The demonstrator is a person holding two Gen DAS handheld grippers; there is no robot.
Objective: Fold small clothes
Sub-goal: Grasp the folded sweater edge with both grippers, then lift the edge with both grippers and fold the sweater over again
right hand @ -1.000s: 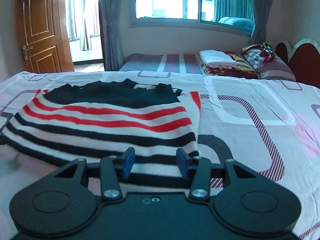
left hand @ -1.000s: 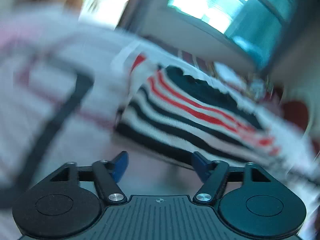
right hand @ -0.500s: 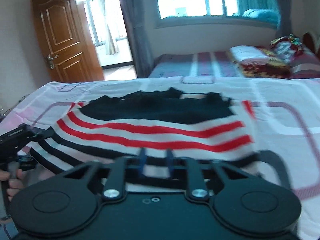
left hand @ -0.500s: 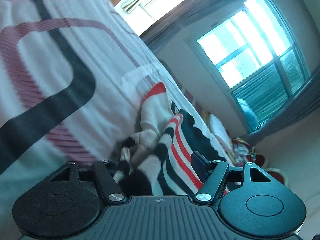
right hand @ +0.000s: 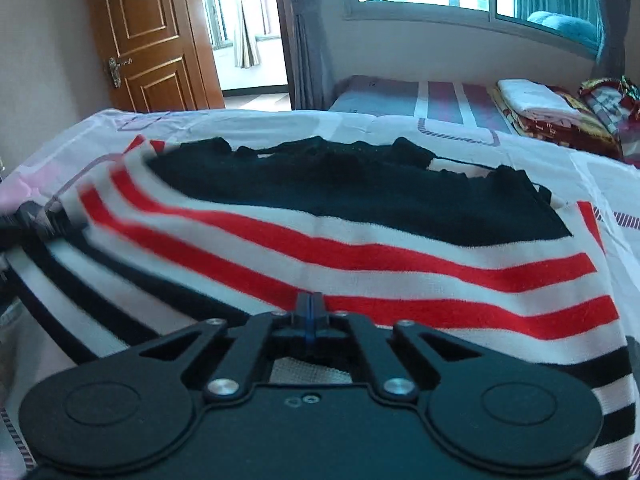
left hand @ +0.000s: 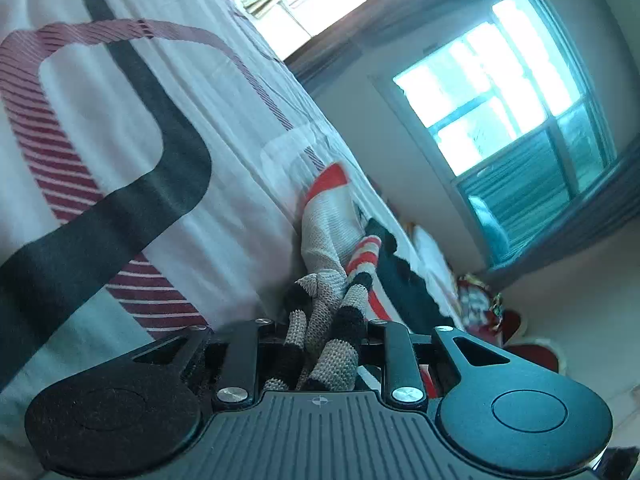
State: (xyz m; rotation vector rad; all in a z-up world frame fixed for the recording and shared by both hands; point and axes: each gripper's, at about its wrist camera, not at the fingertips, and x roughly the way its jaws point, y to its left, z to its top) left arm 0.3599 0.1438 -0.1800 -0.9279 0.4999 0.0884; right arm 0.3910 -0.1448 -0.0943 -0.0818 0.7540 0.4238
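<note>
Now, on my left side, the left gripper (left hand: 320,340) has its jaws closing, and between them I see a bunched part of the striped sweater (left hand: 332,344). The knit fabric, black and cream here, fills the narrow gap between the two fingers and is squeezed by them. Beyond this bunch the sweater runs away from the camera over the bedsheet (left hand: 120,160), with a red and white part further off. The sheet is white with dark and dark-red curved bands. In this view the scene is tilted, and a bright window (left hand: 500,92) stands at the upper right.

In the right wrist view, the same sweater (right hand: 360,240) lies spread on the bed (right hand: 580,168), with its black upper part far from me, then red and white stripes, then black and white stripes close to the camera. The left edge of the garment looks blurred and a little lifted. The right gripper (right hand: 309,308) is fully closed, its two blue fingertips pressed together in the middle of the picture, right at the near part of the sweater. I believe a thin fold of the fabric is pinched there, but the pads hide it, so I cannot tell for sure. Behind the bed there is a wooden door (right hand: 148,36) on the left, a second bed (right hand: 420,96) under the window, and folded blankets (right hand: 536,112) at the right.
</note>
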